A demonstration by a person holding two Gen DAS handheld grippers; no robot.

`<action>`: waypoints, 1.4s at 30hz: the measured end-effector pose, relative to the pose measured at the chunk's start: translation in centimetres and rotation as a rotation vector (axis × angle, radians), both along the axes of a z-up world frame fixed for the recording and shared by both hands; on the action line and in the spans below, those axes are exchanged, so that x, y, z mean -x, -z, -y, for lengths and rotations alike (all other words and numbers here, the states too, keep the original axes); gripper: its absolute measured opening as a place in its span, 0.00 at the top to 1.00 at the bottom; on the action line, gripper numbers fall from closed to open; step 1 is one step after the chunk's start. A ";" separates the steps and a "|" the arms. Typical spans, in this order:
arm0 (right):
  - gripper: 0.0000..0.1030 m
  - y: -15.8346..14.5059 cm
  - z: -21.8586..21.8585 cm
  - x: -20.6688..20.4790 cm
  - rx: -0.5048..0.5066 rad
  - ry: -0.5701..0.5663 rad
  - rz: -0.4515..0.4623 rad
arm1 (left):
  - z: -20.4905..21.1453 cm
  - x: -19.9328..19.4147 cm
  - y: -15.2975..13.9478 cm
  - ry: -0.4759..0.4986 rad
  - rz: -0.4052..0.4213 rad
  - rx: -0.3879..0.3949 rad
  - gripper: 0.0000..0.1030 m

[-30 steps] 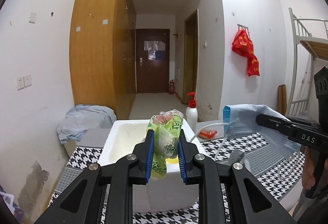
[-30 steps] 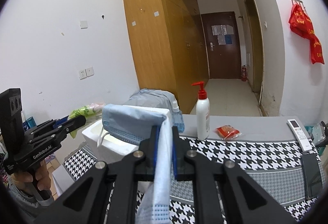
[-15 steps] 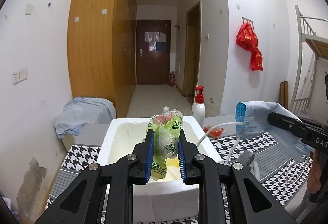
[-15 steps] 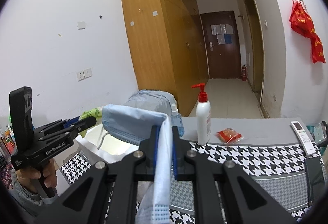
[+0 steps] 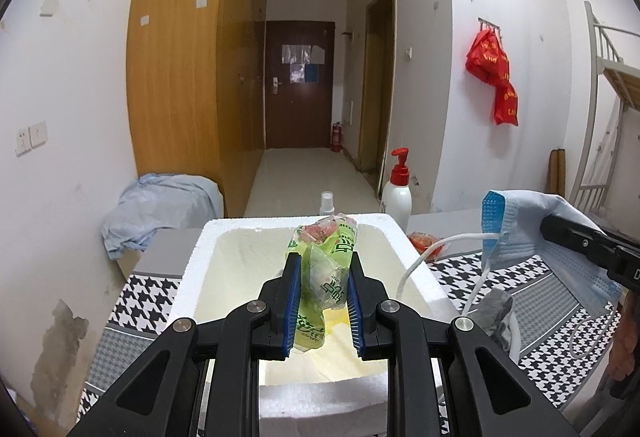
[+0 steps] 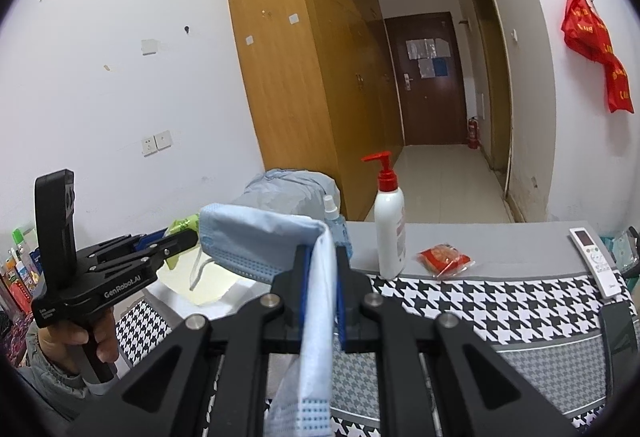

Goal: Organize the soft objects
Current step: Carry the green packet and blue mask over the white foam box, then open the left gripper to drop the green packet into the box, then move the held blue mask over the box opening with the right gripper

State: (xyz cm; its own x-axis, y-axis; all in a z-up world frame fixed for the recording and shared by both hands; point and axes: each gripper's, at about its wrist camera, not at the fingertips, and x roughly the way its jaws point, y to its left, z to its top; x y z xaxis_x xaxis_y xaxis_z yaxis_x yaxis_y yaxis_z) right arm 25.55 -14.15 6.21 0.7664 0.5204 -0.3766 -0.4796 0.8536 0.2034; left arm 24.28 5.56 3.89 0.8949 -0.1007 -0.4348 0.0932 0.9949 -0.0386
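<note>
Left gripper (image 5: 320,277) tilts down, gripping green packet (image 5: 322,269) over foam box (image 5: 192,269).

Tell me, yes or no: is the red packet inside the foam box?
No: the red packet lies on the grey table strip right of the pump bottle, well outside the foam box.

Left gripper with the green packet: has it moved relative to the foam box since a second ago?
Yes. The left gripper has advanced over the foam box, so the green packet now hangs above its hollow.

Crumpled green snack bag (image 5: 323,269) above foam box (image 5: 192,269); blue mask (image 6: 260,241) draped
</note>
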 end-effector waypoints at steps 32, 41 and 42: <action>0.86 -1.4 -2.9 1.1 0.024 -0.035 0.035 | -3.9 5.5 -1.1 -0.112 0.113 0.022 0.01; 0.87 -1.9 -5.9 0.6 0.036 -0.084 0.040 | -5.9 7.3 -0.9 -0.133 0.124 0.026 0.01; 0.86 -1.9 -6.2 0.5 0.037 -0.087 0.038 | -6.1 7.4 -0.8 -0.134 0.123 0.026 0.01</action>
